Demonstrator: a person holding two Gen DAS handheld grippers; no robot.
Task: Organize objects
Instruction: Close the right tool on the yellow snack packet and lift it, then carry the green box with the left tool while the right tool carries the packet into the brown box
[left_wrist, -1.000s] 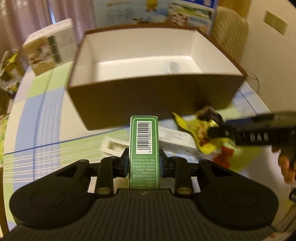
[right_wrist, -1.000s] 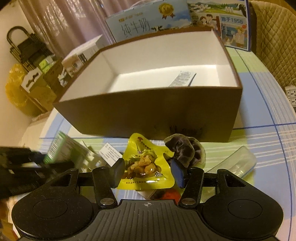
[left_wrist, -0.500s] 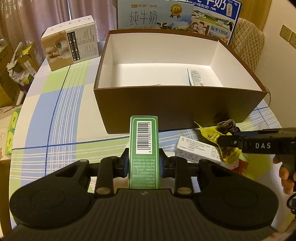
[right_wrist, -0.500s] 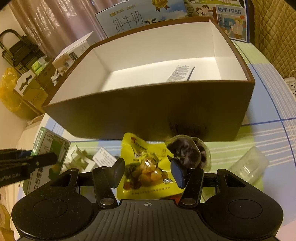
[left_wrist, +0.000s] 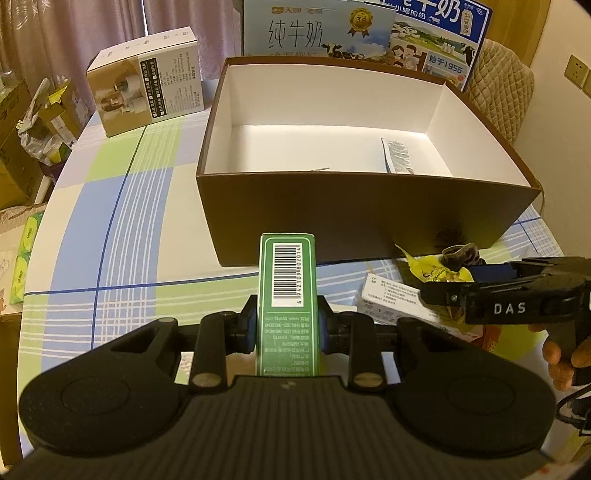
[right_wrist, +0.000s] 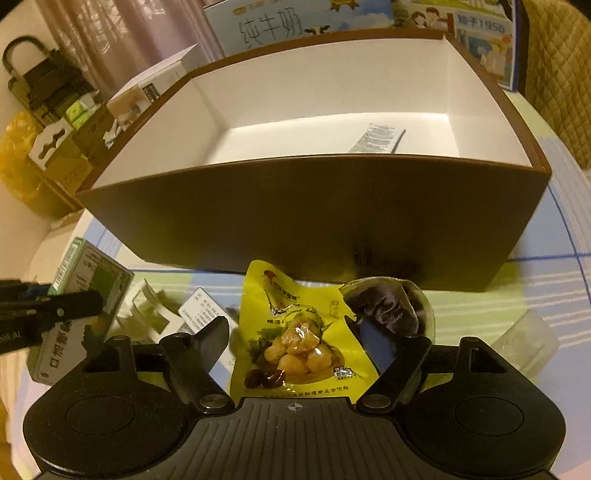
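Since half a second ago both grippers have drawn nearer the brown box, which now fills more of each view; the yellow pouch sits lower between the right fingers than before.

Nearest, the left gripper (left_wrist: 286, 328) is clamped on a green carton (left_wrist: 287, 295), its pads pressing both long sides, the barcode face up and the carton pointing toward the box. In the right wrist view the same carton (right_wrist: 79, 306) shows at the left edge, held clear of the table.

The right gripper (right_wrist: 295, 332) stands with its jaws apart, a yellow pouch (right_wrist: 299, 332) lying between them on the tablecloth; whether the fingertips touch the pouch I cannot tell. A dark wrapped item (right_wrist: 384, 306) lies just beside the pouch on its right, and a white carton (left_wrist: 395, 299) lies on its left. A clear plastic piece (right_wrist: 528, 339) rests further right.

Beyond these stands the brown box (left_wrist: 369, 221), open, white inside, with a printed sachet (left_wrist: 397, 155) on its floor near the right wall. All rest on a checked tablecloth (left_wrist: 122, 229). Further back a tan carton (left_wrist: 147, 96) stands left of the box, and milk cartons (left_wrist: 317, 29) stand behind it.
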